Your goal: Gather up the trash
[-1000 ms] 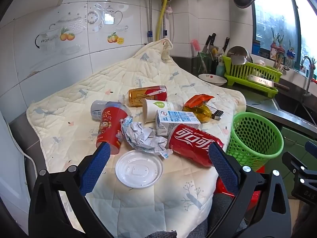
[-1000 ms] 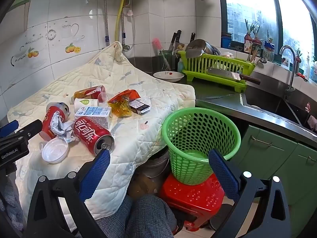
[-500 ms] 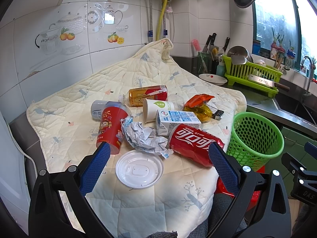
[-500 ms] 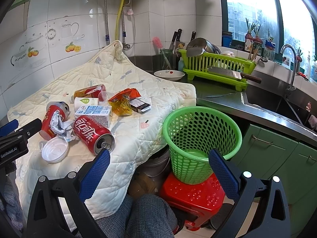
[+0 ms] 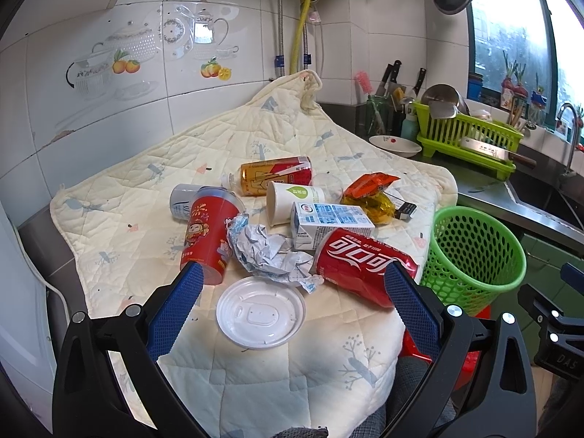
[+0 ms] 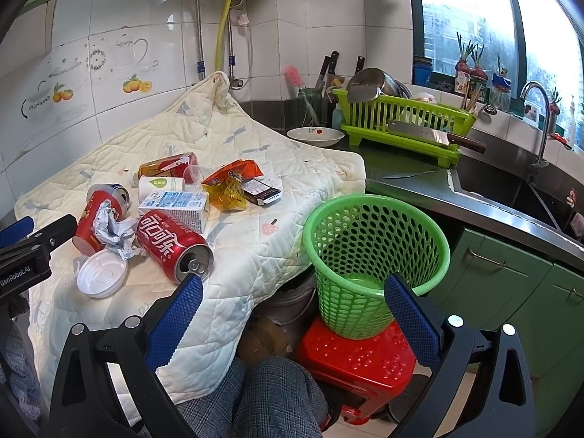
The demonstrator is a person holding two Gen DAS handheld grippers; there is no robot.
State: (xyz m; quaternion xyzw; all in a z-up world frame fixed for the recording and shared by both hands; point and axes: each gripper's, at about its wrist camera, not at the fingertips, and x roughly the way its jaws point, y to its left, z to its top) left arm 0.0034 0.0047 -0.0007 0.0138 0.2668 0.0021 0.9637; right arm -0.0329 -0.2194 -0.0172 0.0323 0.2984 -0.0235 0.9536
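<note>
Trash lies on a quilted cloth (image 5: 120, 197): a red Coca-Cola can (image 5: 361, 264) on its side, crumpled paper (image 5: 266, 252), a white plastic lid (image 5: 260, 312), a red cup (image 5: 208, 233), a milk carton (image 5: 328, 221), a paper cup (image 5: 292, 200), a gold can (image 5: 275, 175) and an orange snack wrapper (image 5: 372, 195). A green mesh basket (image 6: 372, 252) stands on a red stool (image 6: 357, 365). My left gripper (image 5: 290, 284) is open and empty, just short of the lid. My right gripper (image 6: 292, 295) is open and empty, between the cloth edge and the basket.
A green dish rack (image 6: 405, 127) with a cleaver, a white bowl (image 6: 315, 135) and a knife jar stand on the dark counter. A sink (image 6: 511, 189) with a tap is at right, above green cabinets (image 6: 511, 292). A person's knee (image 6: 270, 398) shows below.
Both grippers have drifted very slightly; the scene sits a little higher in the right wrist view. Nothing was grasped or moved.
</note>
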